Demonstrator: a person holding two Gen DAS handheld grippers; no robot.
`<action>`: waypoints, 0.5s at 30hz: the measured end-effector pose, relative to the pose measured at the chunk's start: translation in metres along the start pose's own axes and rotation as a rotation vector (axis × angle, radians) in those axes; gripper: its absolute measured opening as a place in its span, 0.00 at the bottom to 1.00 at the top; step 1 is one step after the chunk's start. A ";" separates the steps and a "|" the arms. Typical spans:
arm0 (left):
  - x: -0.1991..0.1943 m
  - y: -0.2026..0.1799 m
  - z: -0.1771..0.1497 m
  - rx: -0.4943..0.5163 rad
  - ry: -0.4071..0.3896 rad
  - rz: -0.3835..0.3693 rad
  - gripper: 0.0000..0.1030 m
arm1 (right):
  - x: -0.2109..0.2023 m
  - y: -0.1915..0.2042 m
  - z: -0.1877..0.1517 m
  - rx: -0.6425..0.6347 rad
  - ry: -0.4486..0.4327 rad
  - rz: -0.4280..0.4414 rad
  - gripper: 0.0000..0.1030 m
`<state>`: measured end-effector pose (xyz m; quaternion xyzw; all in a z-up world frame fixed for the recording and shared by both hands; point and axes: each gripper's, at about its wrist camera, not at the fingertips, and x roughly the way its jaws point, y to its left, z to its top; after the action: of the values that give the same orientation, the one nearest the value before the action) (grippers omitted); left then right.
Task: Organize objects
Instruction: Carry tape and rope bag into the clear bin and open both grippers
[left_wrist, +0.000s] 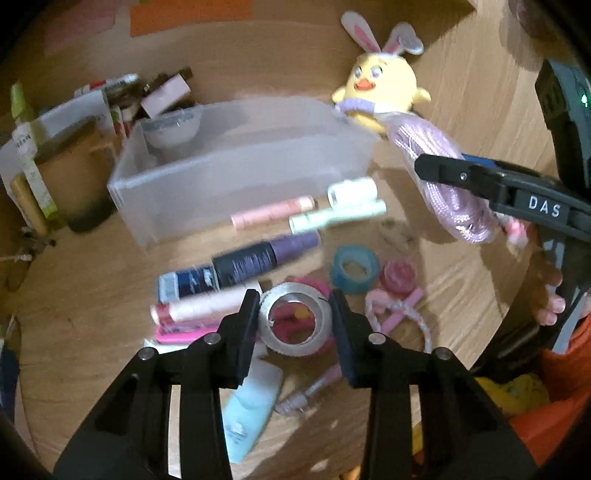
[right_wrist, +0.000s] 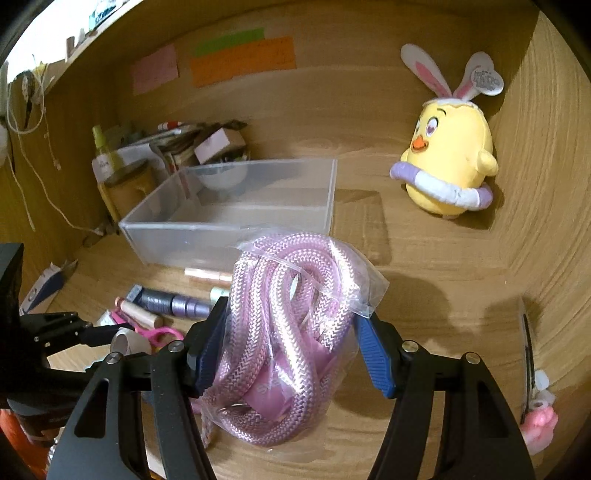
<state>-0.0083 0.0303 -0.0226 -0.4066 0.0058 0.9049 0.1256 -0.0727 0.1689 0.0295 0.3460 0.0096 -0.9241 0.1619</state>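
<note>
Wooden desk (right_wrist: 424, 295) clutter lies below as the right gripper (right_wrist: 291, 347) clamps a bagged pink rope (right_wrist: 284, 325) short of the clear bin (right_wrist: 229, 214), the slick bag liable to slip, while the left gripper (left_wrist: 293, 321) hovers wide around a tape roll (left_wrist: 295, 323).

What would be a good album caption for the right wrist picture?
Right gripper holding a bagged pink rope above a wooden desk, clear plastic bin ahead.
</note>
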 end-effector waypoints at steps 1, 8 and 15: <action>-0.003 0.002 0.005 -0.007 -0.013 0.001 0.37 | -0.002 0.000 0.005 0.000 -0.014 0.002 0.60; -0.027 0.027 0.048 -0.058 -0.128 0.047 0.37 | -0.010 0.005 0.042 -0.027 -0.113 0.003 0.60; -0.021 0.060 0.092 -0.089 -0.153 0.103 0.37 | 0.004 0.015 0.080 -0.061 -0.149 0.018 0.60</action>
<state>-0.0764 -0.0217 0.0489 -0.3408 -0.0232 0.9379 0.0608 -0.1215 0.1431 0.0893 0.2715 0.0226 -0.9451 0.1807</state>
